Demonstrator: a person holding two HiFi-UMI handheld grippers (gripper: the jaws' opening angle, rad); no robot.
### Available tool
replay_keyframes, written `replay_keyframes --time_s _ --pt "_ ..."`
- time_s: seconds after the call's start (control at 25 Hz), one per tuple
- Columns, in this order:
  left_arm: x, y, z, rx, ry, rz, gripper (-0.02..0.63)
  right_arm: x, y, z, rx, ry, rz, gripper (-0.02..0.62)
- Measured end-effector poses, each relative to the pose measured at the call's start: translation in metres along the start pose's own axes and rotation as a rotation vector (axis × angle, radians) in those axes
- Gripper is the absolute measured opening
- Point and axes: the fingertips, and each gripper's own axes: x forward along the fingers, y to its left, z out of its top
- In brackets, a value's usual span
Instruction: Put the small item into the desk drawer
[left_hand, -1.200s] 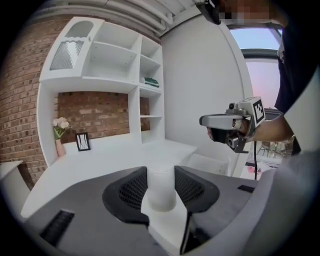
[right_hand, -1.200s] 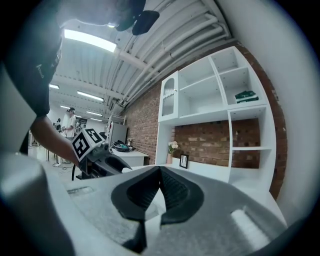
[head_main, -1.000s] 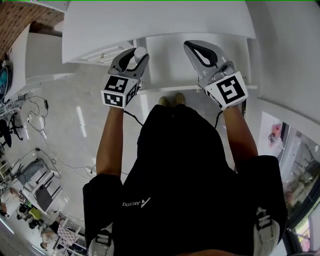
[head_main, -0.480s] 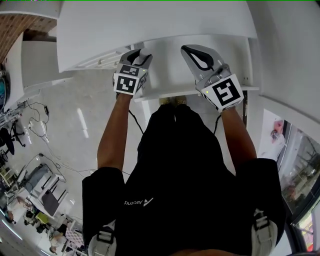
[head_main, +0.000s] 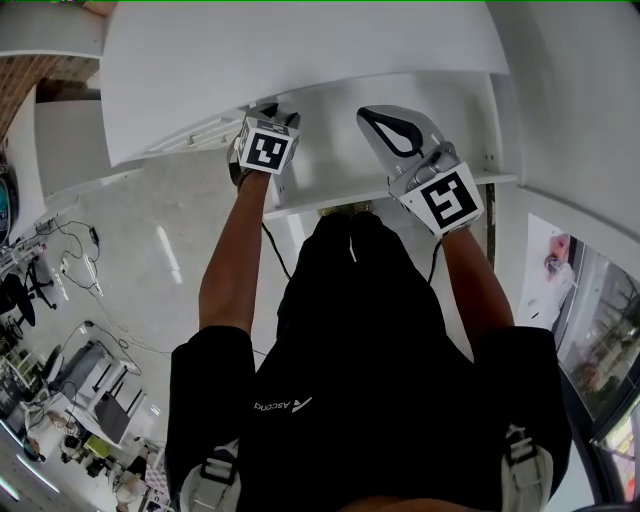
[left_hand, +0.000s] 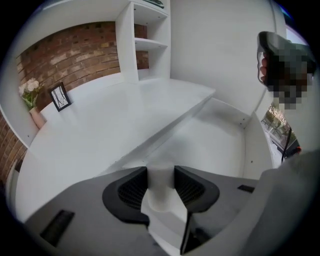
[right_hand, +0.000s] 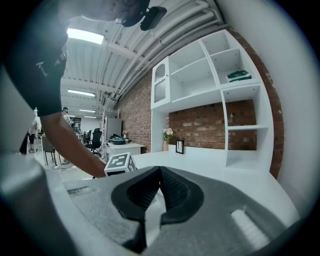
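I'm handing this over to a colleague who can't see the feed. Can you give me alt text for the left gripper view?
The left gripper holds a small white cylinder between its jaws, with the open white drawer just ahead of it. To the left is the white desk top, with a picture frame and flowers against a brick wall.
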Motion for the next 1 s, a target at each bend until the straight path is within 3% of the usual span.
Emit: replay_keyframes --time_s 0.6,1.0 --pt "0.057 0.008 -0.032 0.184 0.247 0.082 0.166 -0.003 -0.012 -0.015 0.039 0.015 -0.019 0.002" --pt "0.060 0.005 -0.021 0.159 0.248 0.155 0.169 -0.014 -0.025 -0.020 0.055 0.023 -0.022 0.001"
